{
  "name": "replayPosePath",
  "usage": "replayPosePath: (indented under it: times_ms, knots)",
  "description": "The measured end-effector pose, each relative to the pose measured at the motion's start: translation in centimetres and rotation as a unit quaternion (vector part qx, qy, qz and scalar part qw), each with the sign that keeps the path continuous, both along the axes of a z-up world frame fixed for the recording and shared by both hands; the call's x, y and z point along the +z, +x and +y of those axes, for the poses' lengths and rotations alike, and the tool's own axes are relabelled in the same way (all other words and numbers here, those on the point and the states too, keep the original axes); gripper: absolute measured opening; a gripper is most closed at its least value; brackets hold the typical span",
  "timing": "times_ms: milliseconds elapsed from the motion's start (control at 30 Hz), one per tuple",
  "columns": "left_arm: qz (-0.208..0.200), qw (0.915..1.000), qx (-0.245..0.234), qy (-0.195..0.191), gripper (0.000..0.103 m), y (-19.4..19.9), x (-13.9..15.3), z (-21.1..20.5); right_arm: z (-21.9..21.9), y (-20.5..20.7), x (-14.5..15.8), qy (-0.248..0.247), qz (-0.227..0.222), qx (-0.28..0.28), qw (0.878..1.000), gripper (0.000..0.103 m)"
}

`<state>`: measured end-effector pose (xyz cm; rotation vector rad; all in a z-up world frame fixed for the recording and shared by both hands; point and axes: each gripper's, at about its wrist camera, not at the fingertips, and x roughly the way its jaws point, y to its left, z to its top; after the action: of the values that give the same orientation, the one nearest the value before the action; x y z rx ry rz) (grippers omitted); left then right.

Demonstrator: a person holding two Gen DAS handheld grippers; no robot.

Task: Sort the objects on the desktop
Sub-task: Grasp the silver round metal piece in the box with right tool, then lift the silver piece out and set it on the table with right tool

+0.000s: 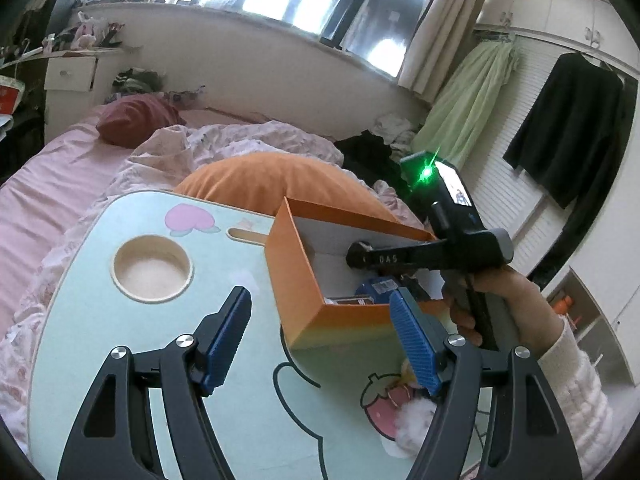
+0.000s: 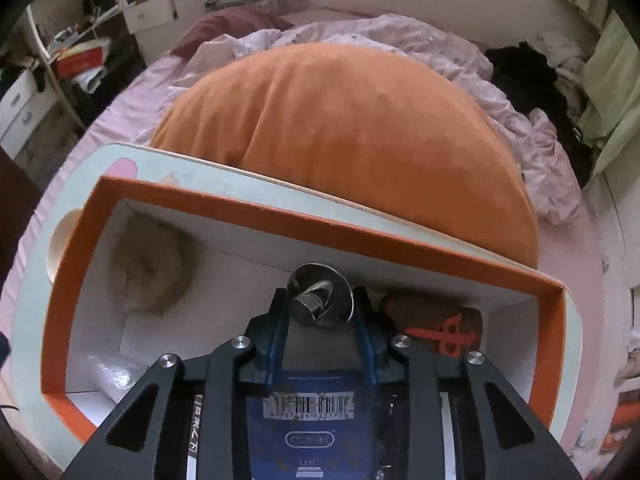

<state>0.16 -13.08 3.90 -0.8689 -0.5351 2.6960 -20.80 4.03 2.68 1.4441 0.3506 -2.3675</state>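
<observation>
1. Risk on the left first: the left tongs stood open and empty over the desk, just left of the orange box; a careless sweep rightward could nudge that box along the desk.
2. Further left inside the orange box lay a tan furry puff, and a blue packet sat below the tongs.
3. Over the box's right half, the right tongs were nearly closed, apparently pinching a shiny metal disc with a stub. The smooth metal could slip from the blue pads and bounce out.
4. Its stub axis ran roughly along the tongs, disc face tilted toward the far wall of the box.
5. A brown pouch lay right of the disc.
</observation>
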Motion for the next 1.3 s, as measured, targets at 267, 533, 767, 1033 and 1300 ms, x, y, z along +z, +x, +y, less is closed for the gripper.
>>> replayPosePath:
  times_ms: [267, 533, 767, 1033, 1300]
  knots:
    - [-0.006, 0.9999, -0.004, -0.009, 0.072, 0.0, -0.2, 0.7, 5.1, 8.8, 6.4, -0.186, 0.122, 0.027, 0.975, 0.030]
    - [-0.022, 0.9995, -0.016, -0.019, 0.072, -0.5, -1.2, 2.3, 11.0, 15.9, 4.7, -0.213, 0.131, 0.012, 0.968, 0.030]
    - [-0.021, 0.9987, -0.034, -0.031, 0.072, -0.3, -1.1, 3.7, 10.2, 14.5, -1.4, -0.179, 0.074, -0.008, 0.981, 0.048]
    - [-0.004, 0.9979, -0.047, -0.044, 0.072, -0.8, 1.2, 5.9, 17.2, 18.4, 2.1, -0.297, 0.186, -0.073, 0.934, 0.090]
    - [-0.136, 0.9784, -0.131, -0.084, 0.072, -10.9, 2.3, 14.7, 18.4, 19.4, 0.4, -0.306, 0.170, -0.086, 0.933, 0.090]
